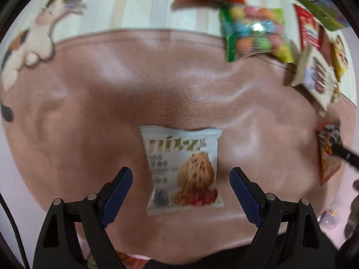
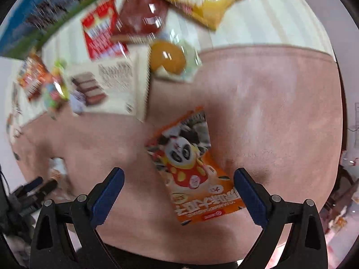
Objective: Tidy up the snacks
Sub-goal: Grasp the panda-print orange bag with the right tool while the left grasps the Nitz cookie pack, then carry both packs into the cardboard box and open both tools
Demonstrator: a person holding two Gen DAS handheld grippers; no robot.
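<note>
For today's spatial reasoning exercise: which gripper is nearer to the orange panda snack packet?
Right. The right gripper hangs open directly over the orange panda packet, its fingers either side. The left gripper is off to the side, open over the white cookie packet.

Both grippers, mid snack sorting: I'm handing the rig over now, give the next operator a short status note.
Left gripper: open, empty, over the white cookie packet lying flat on the pink blanket.
Right gripper: open, empty, over the orange panda packet on the same blanket.
Other snacks lie in a loose pile at the blanket's far edge.
Done: nothing gripped yet.
Left: grip both packets, then sort the pile.
</note>
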